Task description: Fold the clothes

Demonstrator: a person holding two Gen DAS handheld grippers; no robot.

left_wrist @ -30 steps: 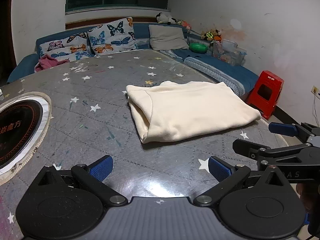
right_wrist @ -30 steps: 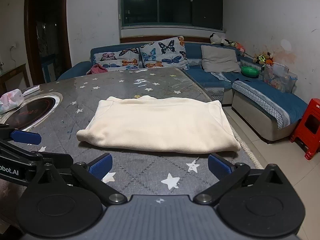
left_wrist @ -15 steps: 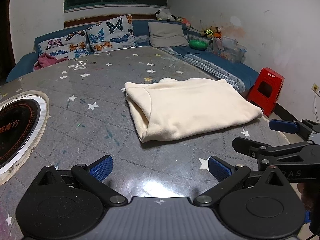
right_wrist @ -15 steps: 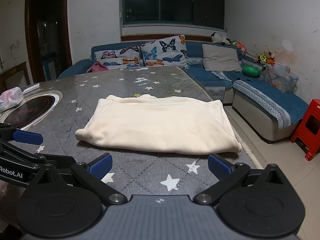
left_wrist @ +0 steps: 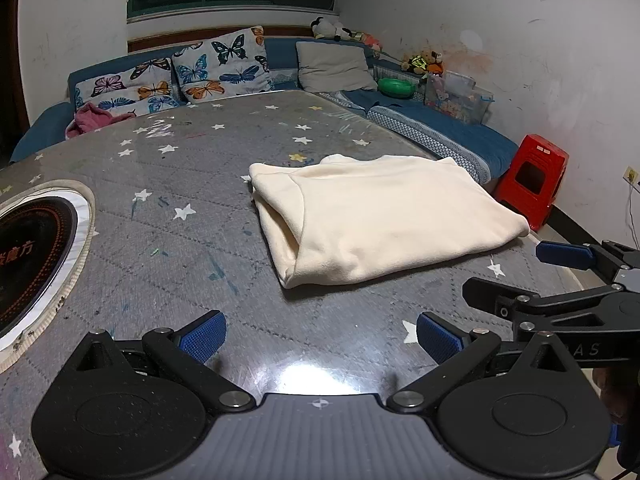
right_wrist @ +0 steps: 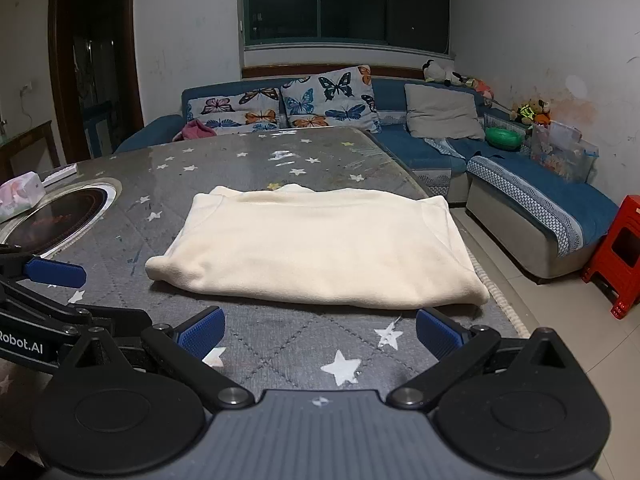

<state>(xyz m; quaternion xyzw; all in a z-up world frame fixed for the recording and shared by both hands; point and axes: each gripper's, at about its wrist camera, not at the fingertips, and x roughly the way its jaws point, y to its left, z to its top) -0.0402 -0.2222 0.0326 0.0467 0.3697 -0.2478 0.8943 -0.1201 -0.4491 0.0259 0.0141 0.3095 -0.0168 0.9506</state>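
A cream garment (left_wrist: 380,216) lies folded in a flat rectangle on the grey star-patterned table (left_wrist: 180,184); it also shows in the right wrist view (right_wrist: 320,248). My left gripper (left_wrist: 320,336) is open and empty, held above the table short of the garment's near left corner. My right gripper (right_wrist: 320,334) is open and empty, just short of the garment's near edge. The right gripper shows at the right of the left wrist view (left_wrist: 568,280), and one finger of the left gripper (right_wrist: 54,274) shows at the left of the right wrist view.
A round black hotplate (left_wrist: 28,256) is set into the table at the left. A tissue pack (right_wrist: 20,196) lies beyond it. A blue corner sofa (right_wrist: 540,196) with butterfly cushions wraps the far side and right. A red stool (left_wrist: 532,180) stands on the floor by the table's right edge.
Both grippers have drifted slightly, so the garment sits a little lower and nearer in both views. The garment has not moved. Both grippers stay open.
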